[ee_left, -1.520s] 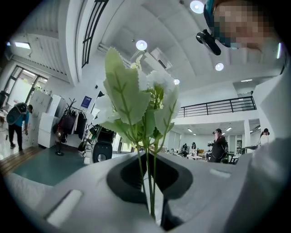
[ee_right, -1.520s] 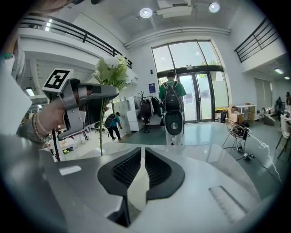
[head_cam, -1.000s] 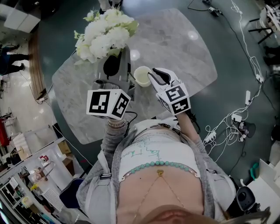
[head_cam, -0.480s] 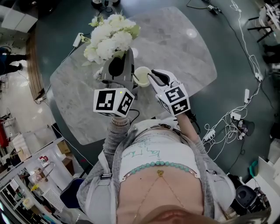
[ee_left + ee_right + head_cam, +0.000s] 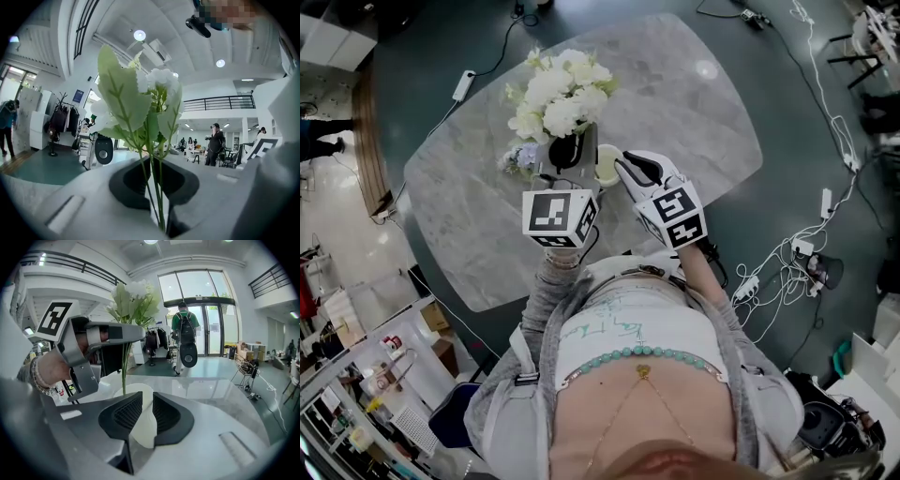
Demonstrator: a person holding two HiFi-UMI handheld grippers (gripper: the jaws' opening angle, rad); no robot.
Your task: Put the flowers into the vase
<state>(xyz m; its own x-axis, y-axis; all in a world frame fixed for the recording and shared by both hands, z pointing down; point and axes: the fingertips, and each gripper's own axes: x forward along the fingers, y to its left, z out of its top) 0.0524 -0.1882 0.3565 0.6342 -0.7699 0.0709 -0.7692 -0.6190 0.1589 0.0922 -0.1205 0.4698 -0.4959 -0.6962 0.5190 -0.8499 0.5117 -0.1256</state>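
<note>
**Insertion step, with the vase (image 5: 607, 166) as reference.** The cream vase stands upright on the marble table (image 5: 703, 112). The right gripper (image 5: 143, 401) reaches in from the near right of the vase. Its jaws are drawn narrow on the vase wall at the rim, apparently with one pad inside the mouth and one outside, so the vessel is steadied. The left gripper (image 5: 157, 178) lies level just left of the vase, its jaws clamped on the green stems (image 5: 158, 197) of the flowers (image 5: 561, 92). The white heads rise above and to the far left of the vase. In the right gripper view the stems run down to the left part of the vase mouth; whether their ends have passed below the rim cannot be told. Judged from this arrangement, the bunch is at the point of entry and not yet seated. The next move calls for lowering the stems straight down through the mouth while the right gripper holds the vase against tipping. The left jaws should stay clear of the rim and of the right gripper. They should part only once the stems bear on the vase, because the top-heavy bunch is likely to lean when released.
</note>
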